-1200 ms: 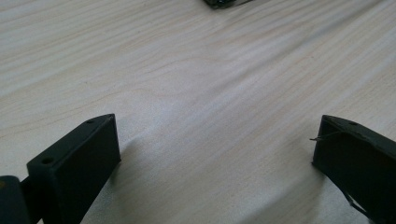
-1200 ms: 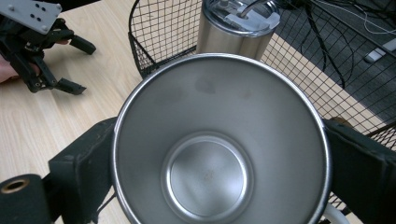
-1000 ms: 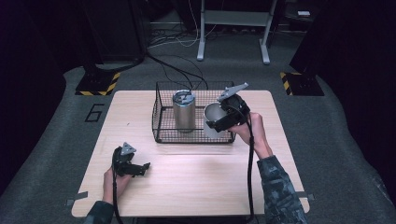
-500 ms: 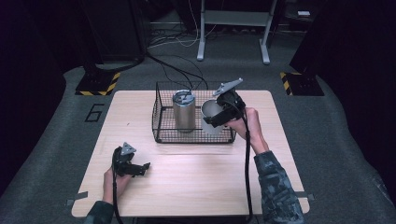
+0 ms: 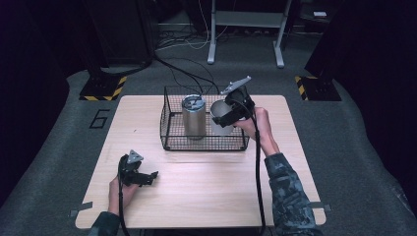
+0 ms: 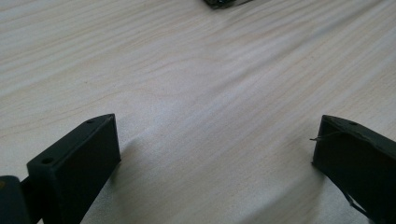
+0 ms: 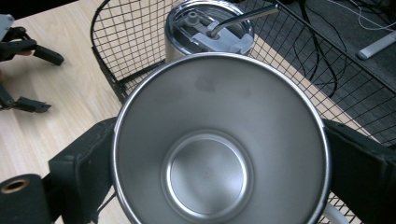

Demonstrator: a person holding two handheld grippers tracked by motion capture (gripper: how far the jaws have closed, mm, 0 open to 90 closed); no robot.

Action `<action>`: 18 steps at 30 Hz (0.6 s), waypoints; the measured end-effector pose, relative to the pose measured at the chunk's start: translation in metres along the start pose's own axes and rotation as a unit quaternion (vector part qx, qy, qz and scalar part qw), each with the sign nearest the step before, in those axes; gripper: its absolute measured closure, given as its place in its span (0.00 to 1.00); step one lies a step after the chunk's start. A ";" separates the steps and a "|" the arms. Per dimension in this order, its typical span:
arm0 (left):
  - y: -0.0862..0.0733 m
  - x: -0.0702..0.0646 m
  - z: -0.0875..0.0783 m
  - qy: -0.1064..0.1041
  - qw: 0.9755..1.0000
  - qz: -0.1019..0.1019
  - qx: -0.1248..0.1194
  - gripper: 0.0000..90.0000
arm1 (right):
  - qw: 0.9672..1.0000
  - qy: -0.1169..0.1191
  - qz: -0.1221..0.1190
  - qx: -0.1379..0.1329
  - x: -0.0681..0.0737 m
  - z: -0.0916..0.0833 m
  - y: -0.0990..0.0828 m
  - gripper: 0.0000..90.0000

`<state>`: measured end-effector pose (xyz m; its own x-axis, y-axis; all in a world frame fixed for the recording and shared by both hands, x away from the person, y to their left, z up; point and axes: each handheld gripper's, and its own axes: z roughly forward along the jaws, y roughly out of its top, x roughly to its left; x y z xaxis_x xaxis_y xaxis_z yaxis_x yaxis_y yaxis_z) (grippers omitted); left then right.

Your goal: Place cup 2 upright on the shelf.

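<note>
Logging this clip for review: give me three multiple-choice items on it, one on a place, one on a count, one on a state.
1. Where does the lidded tumbler stand?
A. On the floor
B. Inside the wire basket
C. On bare table beside the left hand-held gripper

2. How many steel vessels are in or over the basket?
A. Two
B. Four
C. None

3. How are the right hand-held gripper jaws?
A. Wide open on nothing
B. Clamped on a cable
C. Shut on the open steel cup

Answers: 1 B, the high view shows mesh walls all round it. 2 A, the tumbler and the cup. 3 C, the right gripper view shows a jaw pressed against each side of the cup.
</note>
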<state>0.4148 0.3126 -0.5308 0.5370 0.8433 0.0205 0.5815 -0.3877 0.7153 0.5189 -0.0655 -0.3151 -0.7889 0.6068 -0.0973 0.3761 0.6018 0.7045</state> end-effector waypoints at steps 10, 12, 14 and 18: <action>0.000 0.000 0.000 0.000 1.000 0.000 0.002 0.00 | 1.000 -0.008 0.011 0.013 -0.011 0.018 0.002 0.06; 0.000 0.000 0.000 0.000 1.000 0.000 0.002 0.00 | 1.000 -0.015 0.017 0.015 -0.014 0.023 0.001 0.06; 0.000 0.000 0.000 0.000 1.000 0.000 0.002 0.00 | 0.999 -0.014 0.024 0.018 -0.016 0.027 0.001 0.06; 0.000 0.000 0.000 0.000 1.000 0.000 0.002 0.00 | 0.999 -0.019 0.026 0.021 -0.019 0.034 0.001 0.06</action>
<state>0.4148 0.3127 -0.5306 0.5374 0.8431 0.0205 0.5836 -0.3893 0.7127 0.5510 -0.0591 -0.3366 -0.7492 0.6565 -0.0873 0.4374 0.5895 0.6791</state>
